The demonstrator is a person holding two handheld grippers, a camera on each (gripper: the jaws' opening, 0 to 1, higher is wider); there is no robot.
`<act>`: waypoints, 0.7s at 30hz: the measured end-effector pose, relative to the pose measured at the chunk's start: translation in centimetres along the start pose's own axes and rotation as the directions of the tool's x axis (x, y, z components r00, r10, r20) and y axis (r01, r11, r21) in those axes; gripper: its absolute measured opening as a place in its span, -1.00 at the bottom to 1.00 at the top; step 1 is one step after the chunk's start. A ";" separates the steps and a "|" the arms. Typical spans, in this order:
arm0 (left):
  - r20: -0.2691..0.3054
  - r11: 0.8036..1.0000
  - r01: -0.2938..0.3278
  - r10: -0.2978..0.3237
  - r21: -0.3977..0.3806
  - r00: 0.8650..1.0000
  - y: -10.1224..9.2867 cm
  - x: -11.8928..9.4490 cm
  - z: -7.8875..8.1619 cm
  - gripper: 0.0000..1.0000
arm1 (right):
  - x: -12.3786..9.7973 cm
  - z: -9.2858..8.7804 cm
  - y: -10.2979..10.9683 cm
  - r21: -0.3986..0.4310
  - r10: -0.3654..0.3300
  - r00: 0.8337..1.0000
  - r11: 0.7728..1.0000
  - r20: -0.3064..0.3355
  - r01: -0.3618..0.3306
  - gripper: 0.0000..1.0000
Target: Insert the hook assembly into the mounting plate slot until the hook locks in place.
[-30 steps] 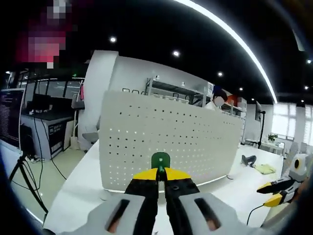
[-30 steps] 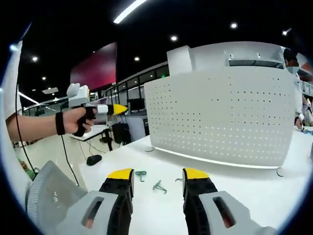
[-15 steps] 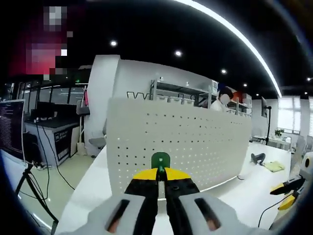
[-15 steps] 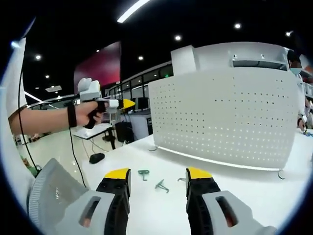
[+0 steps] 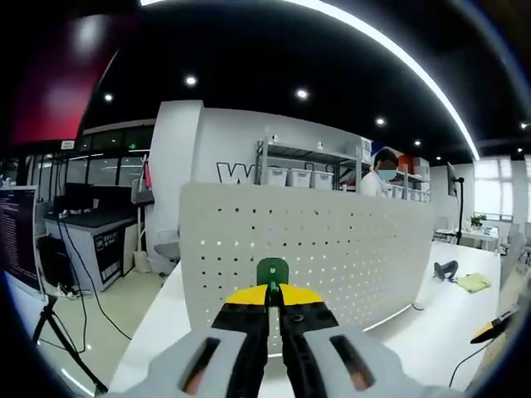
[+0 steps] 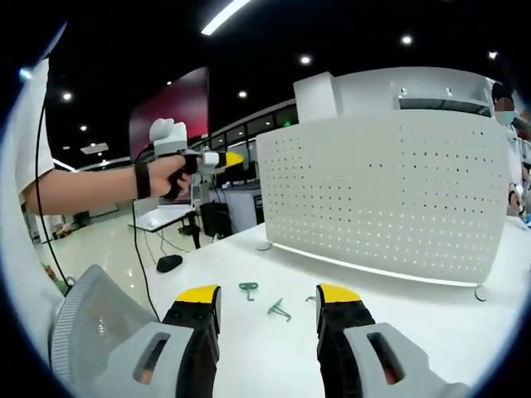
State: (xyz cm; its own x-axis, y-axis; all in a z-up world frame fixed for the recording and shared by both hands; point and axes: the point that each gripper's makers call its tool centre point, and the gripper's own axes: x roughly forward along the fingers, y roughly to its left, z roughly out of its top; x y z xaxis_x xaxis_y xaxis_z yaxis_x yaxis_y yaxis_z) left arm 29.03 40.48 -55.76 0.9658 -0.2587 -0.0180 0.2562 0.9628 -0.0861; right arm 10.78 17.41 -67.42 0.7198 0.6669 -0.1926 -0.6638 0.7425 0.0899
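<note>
A green hook (image 5: 272, 270) sticks up from my left gripper (image 5: 273, 292), whose yellow-tipped jaws are shut on it. It hangs in front of the white perforated mounting plate (image 5: 307, 249), level with its lower rows of holes. In the right gripper view the same plate (image 6: 390, 199) stands upright on the white table (image 6: 431, 332), and the left gripper (image 6: 235, 157) is held in a hand near the plate's left edge. My right gripper (image 6: 267, 297) stands open low over the table. Three loose green hooks (image 6: 280, 310) lie on the table just beyond its jaws.
A black object (image 5: 445, 269) and a yellow cloth (image 5: 472, 283) lie on the table past the plate's right end. Behind the plate stands a person (image 5: 378, 170) by shelving with bins. A desk with a monitor (image 5: 21, 236) is at the left.
The left gripper with the hook has moved closer to the plate's left edge. The right gripper has stayed open over the loose hooks.
</note>
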 end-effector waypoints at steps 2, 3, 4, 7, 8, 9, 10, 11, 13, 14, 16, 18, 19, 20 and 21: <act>0.003 1.000 0.005 -0.005 0.004 1.000 -0.1 0.4 0.3 -0.94 | -0.1 0.0 -0.1 0.004 -0.003 1.000 1.000 0.001 0.003 -0.07; 0.004 1.000 0.005 -0.005 0.004 1.000 -0.1 0.6 0.3 -0.94 | -0.1 0.0 -0.1 0.009 -0.004 1.000 1.000 0.003 0.004 -0.07; 0.003 1.000 0.005 -0.005 0.006 1.000 0.0 0.8 0.4 -0.94 | -0.1 0.0 -0.1 0.010 -0.004 1.000 1.000 0.006 0.004 -0.07; 0.016 1.000 0.002 -0.002 0.011 1.000 0.2 1.3 0.8 -0.94 | -0.2 -0.1 -0.4 0.012 -0.012 1.000 1.000 0.005 0.012 -0.07; 0.017 1.000 0.002 -0.002 0.007 1.000 0.2 1.6 1.0 -0.94 | -0.2 -0.1 -0.4 0.015 -0.013 1.000 1.000 0.009 0.013 -0.07; 0.018 1.000 0.001 -0.001 0.008 1.000 0.3 1.7 1.0 -0.94 | -0.3 -0.1 -0.5 0.021 -0.016 1.000 1.000 0.009 0.016 -0.07; 0.019 1.000 -0.002 0.001 0.015 1.000 0.3 1.9 1.1 -0.94 | -0.3 0.0 -0.5 0.022 -0.017 1.000 1.000 0.010 0.017 -0.08; 0.018 1.000 -0.002 0.002 0.020 1.000 0.4 2.1 1.3 -0.94 | -0.3 0.0 -0.5 0.022 -0.018 1.000 1.000 0.014 0.017 -0.08; 0.022 1.000 -0.005 0.005 0.027 1.000 0.6 2.6 1.5 -0.94 | -0.3 -0.1 -0.4 0.027 -0.013 1.000 1.000 0.009 0.013 -0.08; 0.022 1.000 -0.008 0.008 0.022 1.000 0.7 2.8 1.6 -0.94 | -0.2 -0.1 -0.4 0.025 -0.012 1.000 1.000 0.005 0.012 -0.08; 0.023 0.999 -0.013 0.012 0.031 1.000 0.9 3.2 1.8 -0.94 | -0.2 -0.3 -0.4 0.020 -0.013 1.000 1.000 0.002 0.013 -0.08; 0.025 0.999 -0.014 0.013 0.039 1.000 1.1 3.6 2.1 -0.94 | -0.1 -0.2 -0.4 0.038 -0.016 1.000 0.999 0.008 0.016 -0.08; 0.027 0.999 -0.016 0.015 0.038 1.000 1.2 3.7 2.2 -0.94 | -0.1 -0.2 -0.4 0.037 -0.016 1.000 0.999 0.009 0.016 -0.09; 0.027 0.999 -0.020 0.019 0.036 0.999 1.3 3.8 2.3 -0.94 | -0.1 -0.2 -0.4 0.032 -0.017 1.000 0.999 0.009 0.017 -0.09; 0.029 0.999 -0.027 0.026 0.038 0.999 1.5 4.0 2.4 -0.94 | -0.1 -0.3 -0.4 0.032 -0.018 1.000 0.999 0.005 0.018 -0.09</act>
State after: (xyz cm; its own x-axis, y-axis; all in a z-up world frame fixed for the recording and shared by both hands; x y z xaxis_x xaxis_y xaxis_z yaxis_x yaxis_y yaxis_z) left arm 33.37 41.12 -53.54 0.9729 -0.2311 0.0087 0.2312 0.9717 -0.0477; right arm 10.92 17.03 -67.71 0.7330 0.6534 -0.1892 -0.6437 0.7562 0.1178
